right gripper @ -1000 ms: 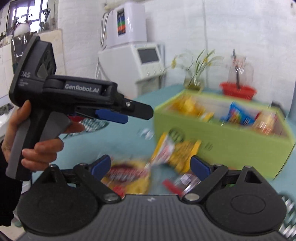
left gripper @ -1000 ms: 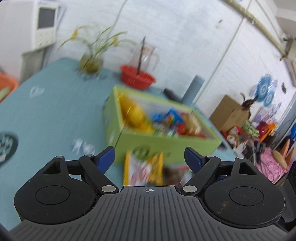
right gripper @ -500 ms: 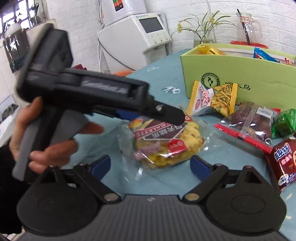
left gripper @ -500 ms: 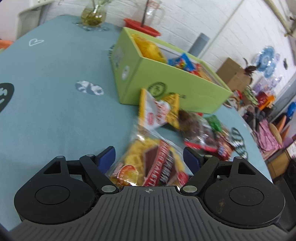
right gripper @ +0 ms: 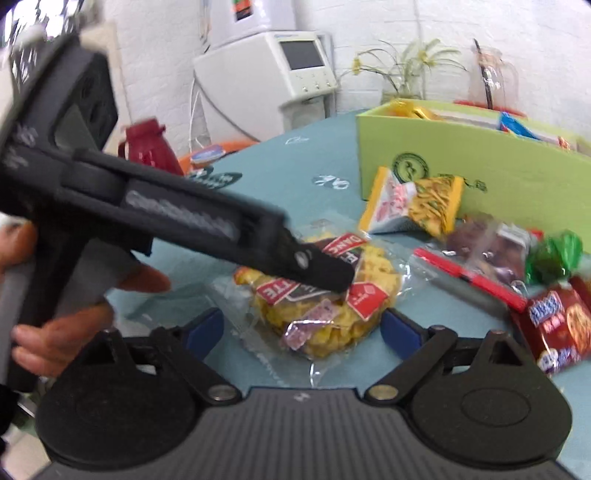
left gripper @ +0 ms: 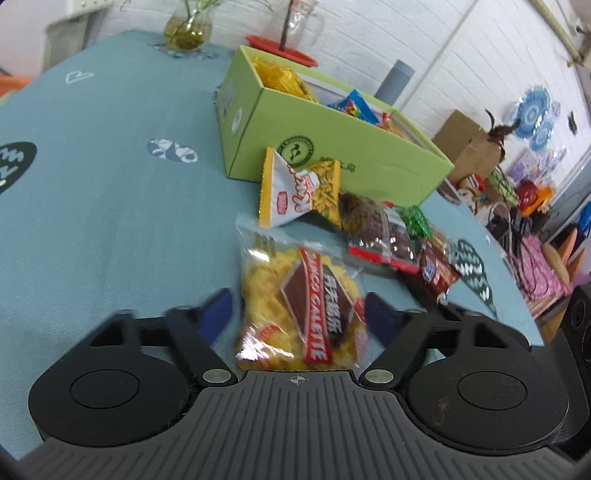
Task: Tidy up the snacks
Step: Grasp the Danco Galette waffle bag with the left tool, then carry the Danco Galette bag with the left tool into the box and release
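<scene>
A clear bag of yellow galette biscuits (left gripper: 299,306) with a red-brown label lies on the teal tablecloth. My left gripper (left gripper: 299,314) is down over it and its jaws are closing, the bag between the blue pads and a thin gap still showing on the left side. In the right wrist view the left gripper (right gripper: 325,273) rests its tip on the same bag (right gripper: 332,321). My right gripper (right gripper: 303,328) stands open just short of the bag. Behind stands the green box (left gripper: 351,155) with several snacks inside.
A yellow-white packet (left gripper: 295,188) leans on the box. To its right lie a brown snack bag (left gripper: 373,229), a green sweet (left gripper: 417,219) and a red-brown pack (left gripper: 439,269). A vase (left gripper: 186,29) and a red dish (left gripper: 284,48) stand behind. A hand (right gripper: 55,332) holds the left gripper.
My left gripper has come down from facing the box onto the galette bag, and its jaws have narrowed around it. My right gripper has dipped toward the same bag.
</scene>
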Available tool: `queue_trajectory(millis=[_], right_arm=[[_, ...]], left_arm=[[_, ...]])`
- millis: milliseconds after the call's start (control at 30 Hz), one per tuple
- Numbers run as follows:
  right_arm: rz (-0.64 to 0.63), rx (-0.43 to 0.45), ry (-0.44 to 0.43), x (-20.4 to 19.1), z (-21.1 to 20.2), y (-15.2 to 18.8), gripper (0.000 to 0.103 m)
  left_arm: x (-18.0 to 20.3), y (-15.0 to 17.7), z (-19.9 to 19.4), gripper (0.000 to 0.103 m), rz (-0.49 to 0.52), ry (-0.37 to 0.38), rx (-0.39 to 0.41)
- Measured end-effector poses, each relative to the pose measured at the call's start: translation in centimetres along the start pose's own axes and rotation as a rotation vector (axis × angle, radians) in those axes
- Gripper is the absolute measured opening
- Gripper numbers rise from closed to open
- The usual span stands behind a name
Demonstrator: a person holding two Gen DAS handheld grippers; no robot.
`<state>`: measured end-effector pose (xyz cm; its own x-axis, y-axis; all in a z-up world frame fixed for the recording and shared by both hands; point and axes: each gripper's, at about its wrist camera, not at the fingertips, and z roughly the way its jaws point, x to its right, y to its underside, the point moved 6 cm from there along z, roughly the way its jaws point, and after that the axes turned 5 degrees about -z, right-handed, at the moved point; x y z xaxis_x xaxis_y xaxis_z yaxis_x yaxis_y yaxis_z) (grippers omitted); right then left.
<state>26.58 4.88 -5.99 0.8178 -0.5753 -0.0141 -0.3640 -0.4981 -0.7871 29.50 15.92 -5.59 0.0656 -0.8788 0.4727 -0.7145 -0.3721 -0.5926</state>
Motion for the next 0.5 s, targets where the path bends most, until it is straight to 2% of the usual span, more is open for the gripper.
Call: queue_trajectory(millis=[100, 167, 267, 367, 500], right_arm=[[-0.002, 0.022, -0.027, -0.6, -0.3, -0.5, 0.088], [0.014, 0.042, -0.043, -0.5, -0.8, -1.1, 0.088], [0.002, 0.093, -0.027, -0.4, -1.5, -2.9, 0.088], [-0.024, 0.147, 0.008, 0.6, -2.1, -5.2, 0.089], [-0.075, 0.210, 0.075, 3.8, -2.2, -9.3, 0.090]], left_arm=[[-0.3, 0.4, -1.1, 0.034, -0.003, -0.040, 0.029], [-0.9, 0.2, -1.9, 0.030, -0.058, -0.028, 0.039], [-1.1, -1.0, -2.9, 0.030, -0.121, 0.008, 0.067], [0.3, -3.5, -3.7, 0.030, -0.105, 0.025, 0.117], [2.7, -8.9, -3.5, 0.029, -0.053, 0.056, 0.182]])
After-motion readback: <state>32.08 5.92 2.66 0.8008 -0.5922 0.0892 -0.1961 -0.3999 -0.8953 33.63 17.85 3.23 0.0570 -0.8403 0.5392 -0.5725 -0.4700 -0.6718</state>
